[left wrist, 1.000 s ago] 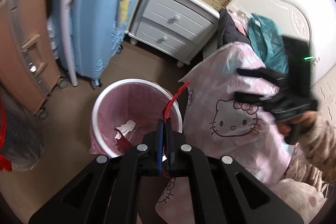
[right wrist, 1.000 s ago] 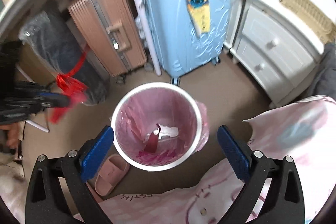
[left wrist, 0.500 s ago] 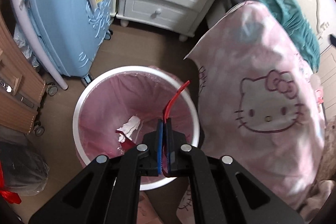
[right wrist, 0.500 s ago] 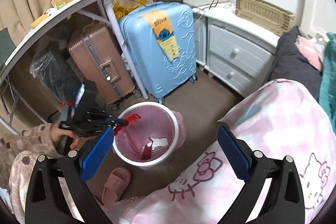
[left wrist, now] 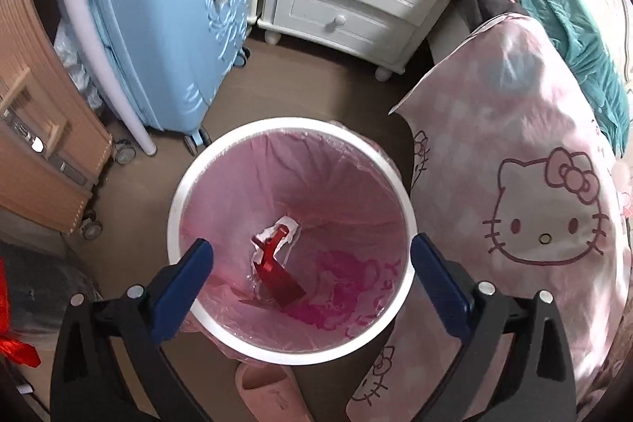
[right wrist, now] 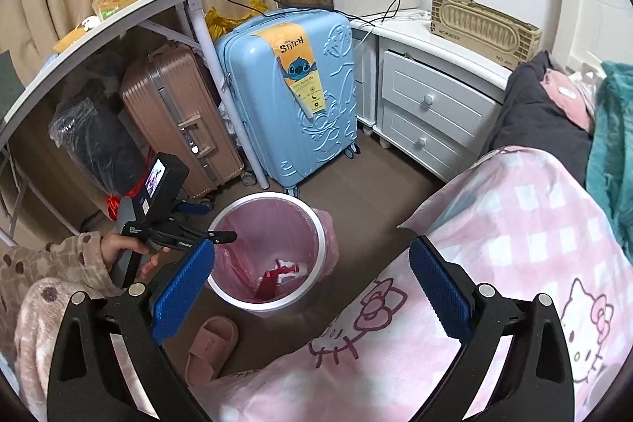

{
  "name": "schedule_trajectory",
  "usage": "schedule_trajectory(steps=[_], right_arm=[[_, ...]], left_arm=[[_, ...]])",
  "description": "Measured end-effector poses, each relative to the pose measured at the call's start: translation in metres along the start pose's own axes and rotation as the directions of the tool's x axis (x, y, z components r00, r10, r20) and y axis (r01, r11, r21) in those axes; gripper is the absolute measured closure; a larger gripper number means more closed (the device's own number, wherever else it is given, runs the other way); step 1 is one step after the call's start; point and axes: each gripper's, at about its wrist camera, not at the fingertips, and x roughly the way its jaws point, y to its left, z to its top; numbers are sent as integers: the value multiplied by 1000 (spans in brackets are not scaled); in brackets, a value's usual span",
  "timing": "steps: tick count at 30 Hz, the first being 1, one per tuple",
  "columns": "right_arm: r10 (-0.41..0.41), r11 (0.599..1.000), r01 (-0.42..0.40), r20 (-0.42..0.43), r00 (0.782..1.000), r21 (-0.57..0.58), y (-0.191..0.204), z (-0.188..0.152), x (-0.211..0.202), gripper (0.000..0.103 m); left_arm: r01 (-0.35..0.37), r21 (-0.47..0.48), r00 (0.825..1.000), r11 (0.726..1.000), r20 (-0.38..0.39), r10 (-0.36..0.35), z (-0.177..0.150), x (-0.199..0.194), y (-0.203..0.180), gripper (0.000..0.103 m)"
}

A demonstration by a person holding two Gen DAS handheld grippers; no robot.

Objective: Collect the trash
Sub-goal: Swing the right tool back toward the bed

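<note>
A: Left gripper (left wrist: 310, 265) is hanging directly over the trash bin (left wrist: 180, 200), jaws spread wide and nothing between them. They have just been opening. The red scrap (left wrist: 277, 273) is lying at the bottom of the bin's pink liner (left wrist: 336, 184), on top of a crumpled white paper (left wrist: 287, 226).

B: Agreed, so the drop-off step is looking finished for this piece. Right gripper (right wrist: 312, 287) is sitting back from the bin, above the pink bed cover (right wrist: 514, 224), jaws also standing wide apart and empty.

A: From the right wrist view, the person's left hand (right wrist: 126, 250) is gripping the handle beside the bin's rim.

B: Counting now. One bin, one liner. Two pieces of trash inside: one red, one white. Two suitcases beyond the bin, one light blue (right wrist: 292, 97), one rose-brown (right wrist: 178, 113). One white nightstand (right wrist: 431, 105) with two drawers. One pink slipper (right wrist: 209, 347) on the floor just beside the bin.

A: No loose trash is showing on the floor around the bin.

B: So the next move, as I am reading it, is calling for lifting clear of the bin and searching elsewhere, perhaps the bench (right wrist: 130, 10) behind the suitcases, for anything left to pick up.
</note>
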Motion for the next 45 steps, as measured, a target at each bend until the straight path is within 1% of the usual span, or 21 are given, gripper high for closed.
schedule_trajectory(steps=[3, 7, 9, 12, 18, 22, 24, 26, 27, 29, 30, 32, 33, 36, 39, 44, 45], right_arm=[[4, 1000, -4, 12, 1000, 7, 2, -1, -8, 7], [5, 1000, -6, 33, 999, 22, 3, -3, -25, 7], [2, 999, -3, 45, 999, 36, 3, -6, -35, 7], [4, 998, -8, 65, 998, 58, -1, -10, -53, 7], [-3, 991, -11, 104, 995, 135, -20, -26, -90, 7], [-18, 983, -9, 146, 989, 185, -38, -36, -117, 7], [-37, 980, 4, 162, 986, 200, -47, -41, -132, 7], [-59, 978, 23, 168, 984, 208, -57, -45, -147, 7], [-73, 977, 36, 171, 983, 209, -63, -47, -156, 7], [-103, 976, 66, 176, 979, 208, -73, -53, -174, 7], [-121, 975, 83, 180, 976, 207, -80, -57, -185, 7], [-176, 968, 136, 183, 967, 211, -93, -68, -207, 7], [-200, 965, 161, 184, 962, 208, -99, -73, -216, 7], [-250, 956, 214, 174, 953, 199, -118, -87, -242, 7], [-281, 946, 244, 163, 946, 212, -135, -102, -263, 7], [-325, 919, 273, 155, 933, 286, -173, -132, -298, 7], [-329, 914, 273, 155, 931, 300, -178, -136, -302, 7]], left_arm=[[-8, -2, 999, 1000, 36, 8, 3, -22, -4, 5], [-43, 1, 996, 999, 84, 43, 7, -55, -12, 5], [-41, 5, 992, 999, 118, 40, 8, -76, -18, 5], [-58, 22, 983, 998, 174, 53, 9, -111, -29, 5], [-55, 73, 969, 996, 244, 35, 14, -173, -62, 5], [-71, 100, 958, 992, 284, 39, 18, -200, -88, 5], [-61, 118, 955, 991, 297, 24, 23, -209, -106, 5], [-48, 138, 952, 989, 305, 3, 27, -214, -119, 5], [-39, 162, 951, 986, 310, -13, 32, -216, -133, 5], [-40, 200, 950, 979, 312, -25, 36, -219, -153, 5], [-58, 247, 949, 967, 315, -24, 40, -219, -172, 5], [-87, 294, 945, 952, 326, -15, 41, -220, -194, 5], [-88, 327, 943, 941, 330, -26, 44, -220, -211, 5], [-76, 384, 944, 920, 324, -57, 50, -217, -246, 5], [-63, 434, 946, 898, 314, -85, 54, -211, -281, 5], [-19, 503, 952, 864, 272, -138, 57, -194, -335, 5], [-7, 524, 955, 852, 256, -149, 57, -187, -351, 5]])
